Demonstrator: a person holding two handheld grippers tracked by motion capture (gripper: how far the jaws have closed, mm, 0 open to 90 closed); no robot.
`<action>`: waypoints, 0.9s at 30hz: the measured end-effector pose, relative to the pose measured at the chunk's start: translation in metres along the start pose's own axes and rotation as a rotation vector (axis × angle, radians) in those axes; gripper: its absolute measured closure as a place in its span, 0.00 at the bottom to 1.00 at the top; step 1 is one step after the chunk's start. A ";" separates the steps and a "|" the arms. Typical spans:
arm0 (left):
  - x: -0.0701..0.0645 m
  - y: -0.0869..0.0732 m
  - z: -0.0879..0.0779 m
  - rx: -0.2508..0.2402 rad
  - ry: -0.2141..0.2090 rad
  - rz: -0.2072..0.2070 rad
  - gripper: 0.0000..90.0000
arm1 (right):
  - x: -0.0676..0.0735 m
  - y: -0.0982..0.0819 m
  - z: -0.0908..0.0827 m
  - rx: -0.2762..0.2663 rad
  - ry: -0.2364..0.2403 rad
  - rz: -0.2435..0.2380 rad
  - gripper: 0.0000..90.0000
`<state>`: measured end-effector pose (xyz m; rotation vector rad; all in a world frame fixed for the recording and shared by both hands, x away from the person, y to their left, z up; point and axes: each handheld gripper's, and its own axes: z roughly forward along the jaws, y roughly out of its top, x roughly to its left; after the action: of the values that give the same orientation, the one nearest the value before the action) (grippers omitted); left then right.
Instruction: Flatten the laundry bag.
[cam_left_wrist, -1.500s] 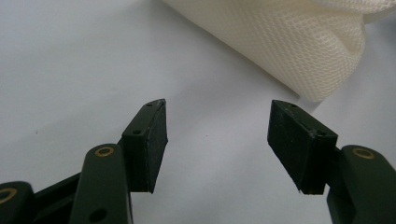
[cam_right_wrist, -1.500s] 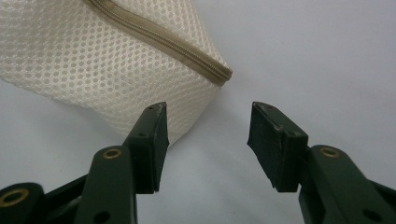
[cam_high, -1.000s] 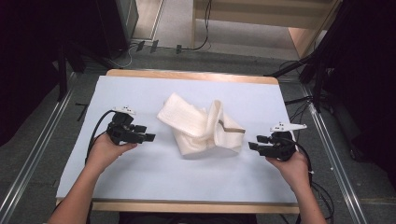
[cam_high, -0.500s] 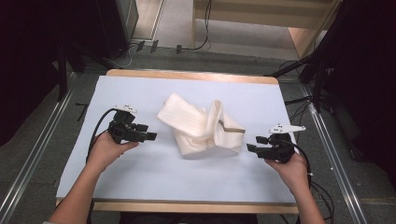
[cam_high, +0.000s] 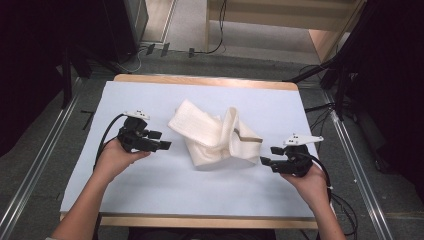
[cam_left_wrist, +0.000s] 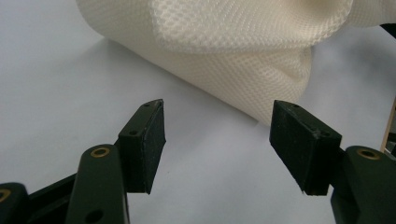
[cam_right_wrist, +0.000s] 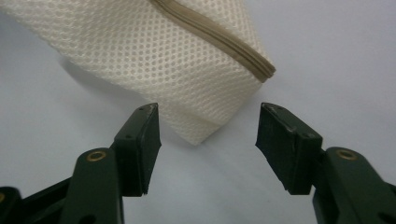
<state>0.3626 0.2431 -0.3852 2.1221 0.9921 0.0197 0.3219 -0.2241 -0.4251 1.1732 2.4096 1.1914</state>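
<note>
Approaching from both sides, the right hand-held gripper (cam_high: 266, 155) has just been opening its jaws; they stand wide with nothing between them, just short of the tan-trimmed corner of the crumpled cream mesh fabric bag (cam_high: 215, 136). At nine o'clock of the bag, the left hand-held gripper (cam_high: 160, 140) also stands open and empty. The bag lies mid-counter (cam_high: 150, 185). Next, probably, each must ease forward and pinch an edge.

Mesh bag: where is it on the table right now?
In the high view the cream mesh bag lies crumpled at the middle of the light blue table cover, between the open left gripper and the open right gripper, touching neither.
</note>
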 end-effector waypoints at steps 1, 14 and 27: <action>-0.001 0.002 0.000 -0.003 -0.004 0.002 0.41 | 0.002 0.000 0.001 -0.005 0.001 -0.007 0.42; 0.017 0.018 0.006 -0.035 0.003 -0.007 0.40 | 0.018 0.005 0.006 -0.018 0.032 -0.018 0.38; 0.018 0.038 0.022 -0.012 0.002 -0.006 0.38 | 0.040 0.011 0.025 -0.021 0.031 -0.011 0.23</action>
<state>0.4066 0.2263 -0.3809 2.1082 0.9972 0.0249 0.3146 -0.1762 -0.4272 1.1420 2.4170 1.2377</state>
